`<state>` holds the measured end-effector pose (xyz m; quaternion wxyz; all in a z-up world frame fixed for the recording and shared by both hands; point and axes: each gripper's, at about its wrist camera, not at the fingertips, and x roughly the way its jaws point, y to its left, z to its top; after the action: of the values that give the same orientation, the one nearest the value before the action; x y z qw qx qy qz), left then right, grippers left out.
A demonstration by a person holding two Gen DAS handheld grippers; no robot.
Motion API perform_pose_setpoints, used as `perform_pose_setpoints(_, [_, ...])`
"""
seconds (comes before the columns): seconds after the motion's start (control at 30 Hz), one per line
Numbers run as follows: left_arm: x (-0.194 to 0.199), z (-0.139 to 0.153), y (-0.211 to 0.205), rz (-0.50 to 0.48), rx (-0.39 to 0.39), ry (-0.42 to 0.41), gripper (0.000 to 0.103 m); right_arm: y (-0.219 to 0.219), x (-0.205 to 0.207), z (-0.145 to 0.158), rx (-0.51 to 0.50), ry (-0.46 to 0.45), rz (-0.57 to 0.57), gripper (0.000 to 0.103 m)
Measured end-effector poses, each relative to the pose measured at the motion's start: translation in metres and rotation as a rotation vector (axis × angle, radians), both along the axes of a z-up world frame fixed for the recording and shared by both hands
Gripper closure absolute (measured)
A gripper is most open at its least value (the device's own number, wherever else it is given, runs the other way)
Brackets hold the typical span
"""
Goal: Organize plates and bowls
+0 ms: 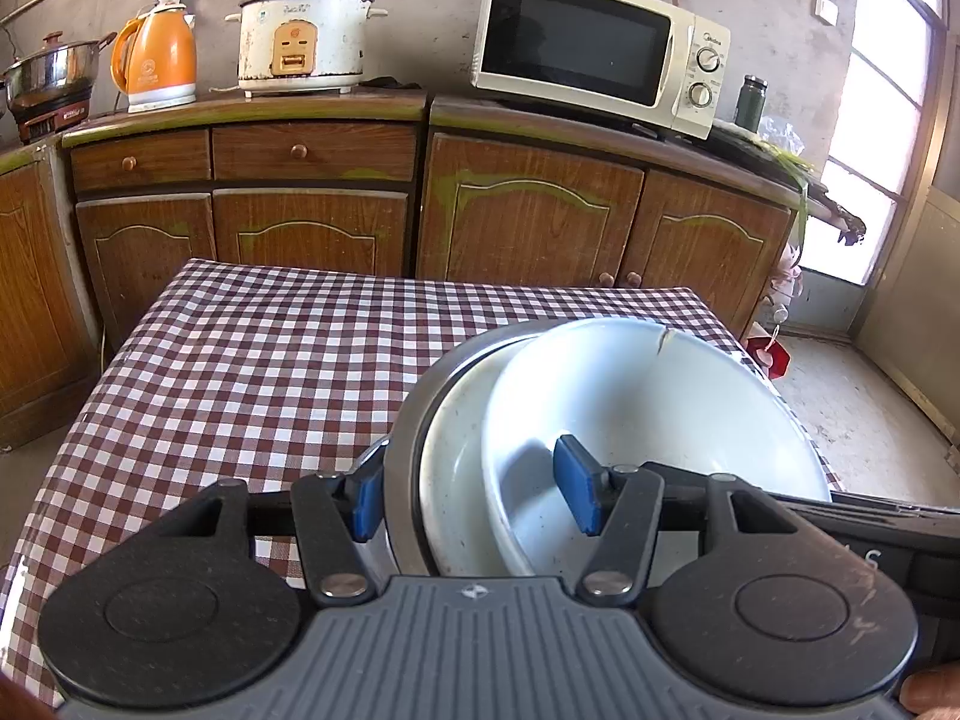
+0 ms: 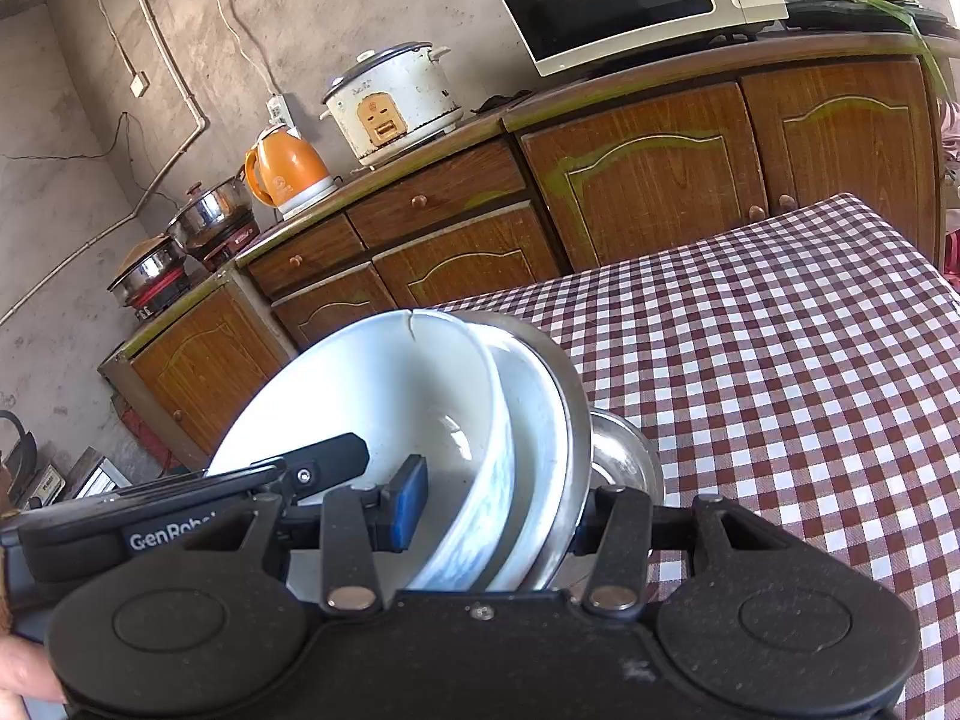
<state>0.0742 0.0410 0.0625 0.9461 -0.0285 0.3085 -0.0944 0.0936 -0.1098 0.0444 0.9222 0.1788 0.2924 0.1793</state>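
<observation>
A checked tablecloth (image 1: 270, 360) covers the table. Behind it, a wooden cabinet (image 1: 528, 210) with 2 drawers carries a cream microwave (image 1: 600, 48), a white rice cooker (image 1: 303, 36), an orange kettle (image 1: 157, 60) and a steel pot (image 1: 51, 69). A dark flask (image 1: 751, 101) stands beside the microwave.

Left gripper (image 1: 474, 495) and right gripper (image 2: 498, 510) both clamp, fingers tilted downward.

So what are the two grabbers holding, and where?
Both hold the nested stack of bowls by its rim: left gripper on one side, right gripper on the opposite side, each with one finger inside and one outside.
</observation>
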Motion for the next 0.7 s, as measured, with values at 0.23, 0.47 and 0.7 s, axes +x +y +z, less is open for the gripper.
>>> perform_pose_setpoints(0.23, [0.007,-0.002,0.002,0.001,0.001,0.007,0.045,0.001,0.005,-0.003,0.000,0.004,0.002,0.048])
perform_pose_setpoints(0.47, [0.012,-0.004,0.001,0.001,0.002,0.012,0.045,0.002,0.009,-0.003,0.002,0.008,0.002,0.048])
perform_pose_setpoints(0.7, [0.019,-0.007,-0.003,-0.008,0.003,0.020,0.045,-0.002,0.014,-0.010,0.005,0.017,-0.008,0.048])
